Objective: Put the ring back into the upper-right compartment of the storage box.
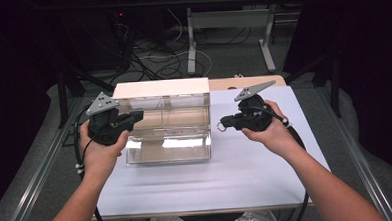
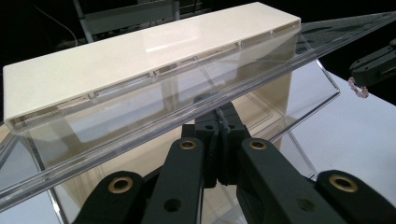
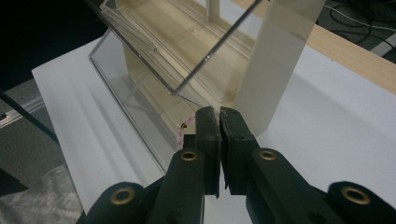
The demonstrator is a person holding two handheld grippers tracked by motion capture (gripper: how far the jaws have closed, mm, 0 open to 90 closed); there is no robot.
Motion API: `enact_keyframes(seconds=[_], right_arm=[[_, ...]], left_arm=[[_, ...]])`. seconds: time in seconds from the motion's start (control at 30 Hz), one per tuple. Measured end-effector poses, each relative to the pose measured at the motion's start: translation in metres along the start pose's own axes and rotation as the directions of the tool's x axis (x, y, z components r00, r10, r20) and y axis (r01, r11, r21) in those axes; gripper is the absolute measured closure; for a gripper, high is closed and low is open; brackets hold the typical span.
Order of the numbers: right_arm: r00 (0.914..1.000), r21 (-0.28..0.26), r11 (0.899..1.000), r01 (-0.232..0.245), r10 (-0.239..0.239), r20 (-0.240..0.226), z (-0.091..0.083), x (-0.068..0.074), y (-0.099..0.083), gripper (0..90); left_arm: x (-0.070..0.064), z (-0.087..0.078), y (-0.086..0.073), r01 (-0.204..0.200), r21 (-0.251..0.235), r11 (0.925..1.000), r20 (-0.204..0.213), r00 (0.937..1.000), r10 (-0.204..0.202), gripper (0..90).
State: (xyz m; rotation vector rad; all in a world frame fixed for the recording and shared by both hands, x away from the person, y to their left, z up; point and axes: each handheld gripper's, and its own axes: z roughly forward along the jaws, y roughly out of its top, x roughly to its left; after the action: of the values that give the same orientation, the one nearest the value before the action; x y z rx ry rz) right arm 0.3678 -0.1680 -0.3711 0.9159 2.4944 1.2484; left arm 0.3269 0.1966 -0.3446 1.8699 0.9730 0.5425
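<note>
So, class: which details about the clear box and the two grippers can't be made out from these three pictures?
- Left gripper: jaws closed at the clear lid; grip point hidden behind it.
- Pink bracelet: mostly hidden by right gripper; too small in the high view.
- Clear box: contents lost in glare.

White-topped table with a wooden strip along its far right edge; grey floor beyond, strewn with loose cables; a second table's grey metal legs at far centre; black curtains left and right; metal rails flank the table.
</note>
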Motion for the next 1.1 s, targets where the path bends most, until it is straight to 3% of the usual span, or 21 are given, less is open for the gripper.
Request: enact_keyframes(seconds=[1.1], right_arm=[[0.9992, -0.061, 0.998, 0.027, -0.029, -0.028, 0.013, 0.015, 0.031, 87.2]], left_arm=[[0.001, 0.000, 0.001, -0.002, -0.002, 1.0000, 0.002, 1.0000, 0.002, 90.0]])
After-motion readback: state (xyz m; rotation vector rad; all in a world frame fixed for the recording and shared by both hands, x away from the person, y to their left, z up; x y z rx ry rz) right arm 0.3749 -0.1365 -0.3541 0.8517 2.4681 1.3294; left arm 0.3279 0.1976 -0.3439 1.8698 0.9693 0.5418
